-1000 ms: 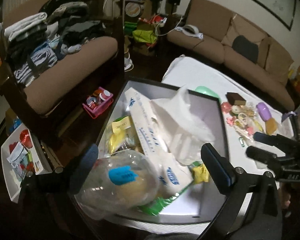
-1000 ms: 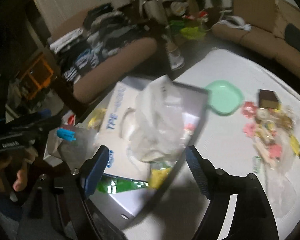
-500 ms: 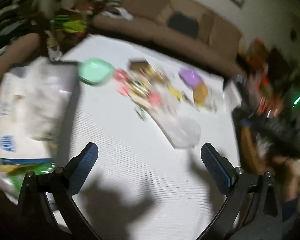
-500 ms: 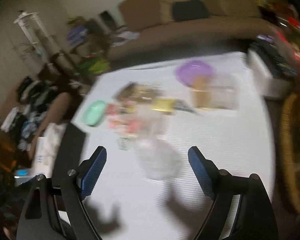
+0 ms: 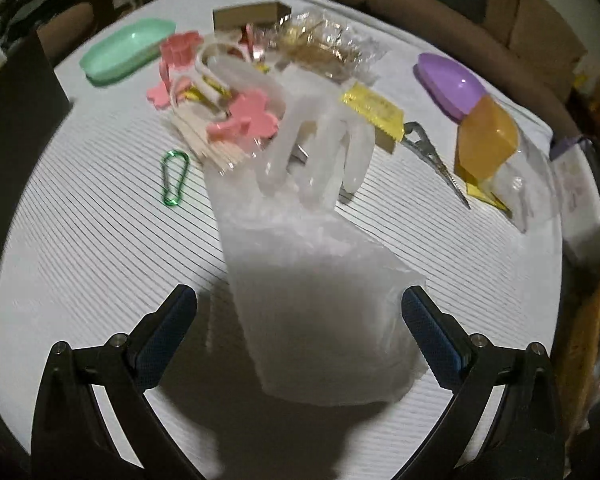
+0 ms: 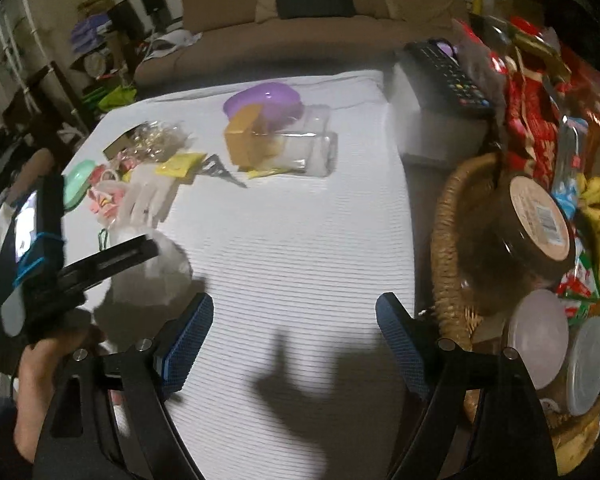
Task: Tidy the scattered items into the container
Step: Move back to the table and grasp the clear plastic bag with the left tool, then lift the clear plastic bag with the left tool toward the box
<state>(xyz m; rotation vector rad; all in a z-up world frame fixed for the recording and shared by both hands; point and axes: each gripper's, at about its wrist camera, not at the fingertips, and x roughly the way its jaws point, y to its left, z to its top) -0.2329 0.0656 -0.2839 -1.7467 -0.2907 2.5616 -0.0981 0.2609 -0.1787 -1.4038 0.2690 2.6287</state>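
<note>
My left gripper (image 5: pixel 300 312) is open, its jaws on either side of the wrist end of a clear plastic glove (image 5: pixel 312 240) lying on the white cloth. Beyond the glove lie pink flower clips (image 5: pixel 244 120), a green paper clip (image 5: pixel 174 178), a mint green dish (image 5: pixel 126 50), a yellow sachet (image 5: pixel 374 108), a purple dish (image 5: pixel 450 82) and an amber box (image 5: pixel 486 140). My right gripper (image 6: pixel 296 332) is open and empty above bare cloth. The glove (image 6: pixel 148 196) and the left gripper's body (image 6: pixel 80 272) show at its left.
The dark container edge (image 5: pixel 16 128) is at the far left. A wicker basket (image 6: pixel 452 240) with jars, bananas and snack packs stands at the right. A white box (image 6: pixel 432 128) carries a remote control (image 6: pixel 448 76). A brown sofa (image 6: pixel 312 16) runs behind the table.
Both grippers swung right, away from the filled container, to the scattered items. The left gripper has come down over the plastic glove; the right now hovers over bare cloth near the basket.
</note>
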